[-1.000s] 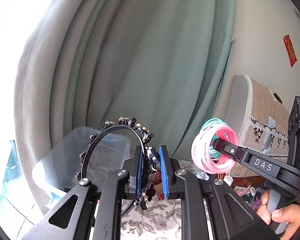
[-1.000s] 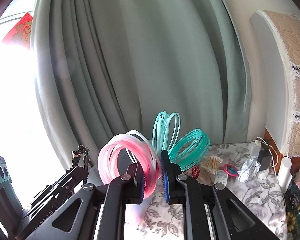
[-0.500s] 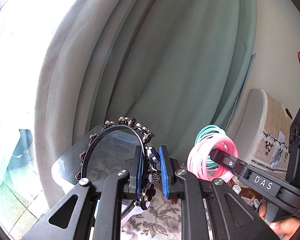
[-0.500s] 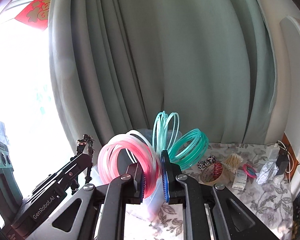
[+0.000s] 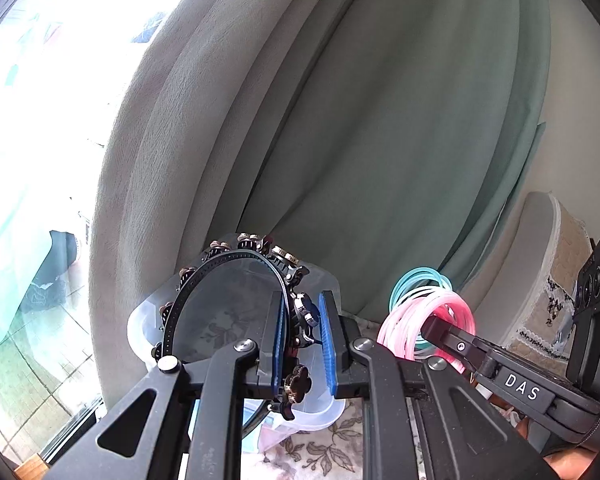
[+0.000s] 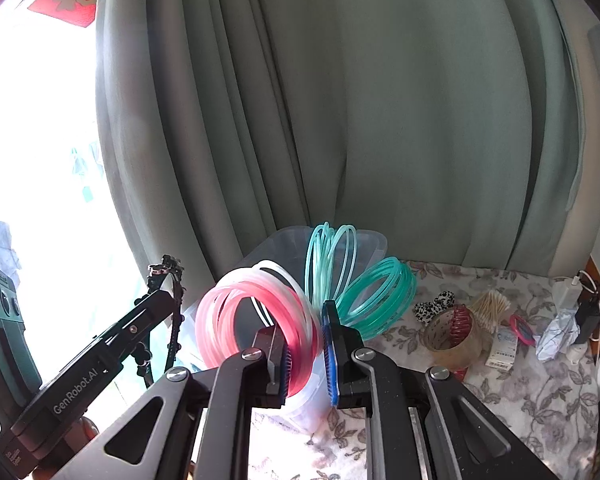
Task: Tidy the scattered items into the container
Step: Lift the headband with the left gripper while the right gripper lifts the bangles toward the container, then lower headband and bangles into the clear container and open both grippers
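My left gripper (image 5: 300, 340) is clamped on a black, stud-decorated plastic headband (image 5: 224, 276), which stands upright with its arch rising ahead of the fingers. My right gripper (image 6: 304, 356) is closed on a bundle of thin pink and teal plastic hoop bangles (image 6: 260, 312), gripped at the pink loops while the teal ones fan out to the right. The clear plastic storage container (image 6: 364, 244) sits at the table's far left edge against the green curtain (image 6: 380, 120), straight ahead of and below both tools. The headband's arch already frames the container's opening, so I judge the left hand the nearer one. A tape roll (image 6: 452, 340) and other clutter lie along the floral tablecloth's (image 6: 520, 400) right side.
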`<action>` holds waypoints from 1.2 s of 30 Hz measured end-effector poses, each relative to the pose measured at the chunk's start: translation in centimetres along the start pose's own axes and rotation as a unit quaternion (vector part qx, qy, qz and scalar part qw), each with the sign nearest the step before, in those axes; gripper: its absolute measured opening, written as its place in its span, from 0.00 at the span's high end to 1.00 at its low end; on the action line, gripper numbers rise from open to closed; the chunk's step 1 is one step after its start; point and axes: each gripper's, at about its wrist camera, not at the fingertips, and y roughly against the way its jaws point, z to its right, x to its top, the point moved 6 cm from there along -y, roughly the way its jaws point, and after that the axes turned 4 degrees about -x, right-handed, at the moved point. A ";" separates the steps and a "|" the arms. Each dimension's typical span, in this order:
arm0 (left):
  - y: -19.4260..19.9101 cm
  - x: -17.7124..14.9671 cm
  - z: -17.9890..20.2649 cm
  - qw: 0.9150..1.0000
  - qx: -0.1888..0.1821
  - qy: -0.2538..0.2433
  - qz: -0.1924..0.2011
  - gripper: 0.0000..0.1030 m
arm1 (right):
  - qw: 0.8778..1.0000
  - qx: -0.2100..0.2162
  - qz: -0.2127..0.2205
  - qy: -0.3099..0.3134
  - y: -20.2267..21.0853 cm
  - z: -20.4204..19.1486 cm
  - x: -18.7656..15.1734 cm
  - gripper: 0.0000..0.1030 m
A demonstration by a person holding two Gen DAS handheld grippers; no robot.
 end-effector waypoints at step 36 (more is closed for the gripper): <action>1.1 -0.9 -0.2 0.990 -0.114 0.040 0.069 0.83 | 0.996 0.041 -0.065 0.035 -5.1 -4.3 -2.2 0.85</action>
